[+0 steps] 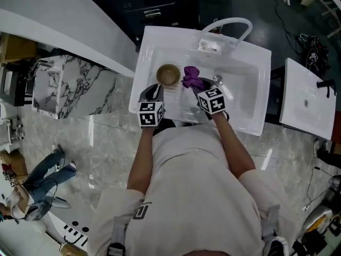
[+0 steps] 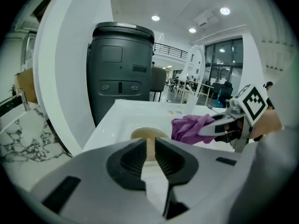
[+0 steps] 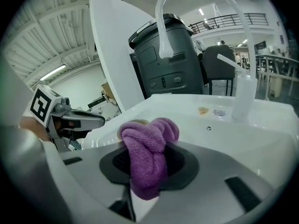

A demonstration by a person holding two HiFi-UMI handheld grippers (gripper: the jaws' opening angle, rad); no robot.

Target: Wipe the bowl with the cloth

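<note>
Looking down through the head view, I see the bowl (image 1: pixel 168 74) upright in the sink (image 1: pixel 250 105), with the cloth (image 1: pixel 191 77) just beside its right edge and not yet inside it. In the left gripper view, my left gripper (image 2: pixel 150 154) is pinched on the bowl's rim. In the right gripper view, my right gripper (image 3: pixel 148 166) clamps the bunched cloth. Both things are held, and I judge the wiping itself is all still to do.

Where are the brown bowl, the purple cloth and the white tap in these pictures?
Round brown bowl (image 1: pixel 168 74): head view, its inside.
Purple terry cloth (image 3: pixel 145 146): right gripper view, the fold between the claw's pads.
Curved white tap (image 3: pixel 161 31): right gripper view, the spout side of its arch.
</note>
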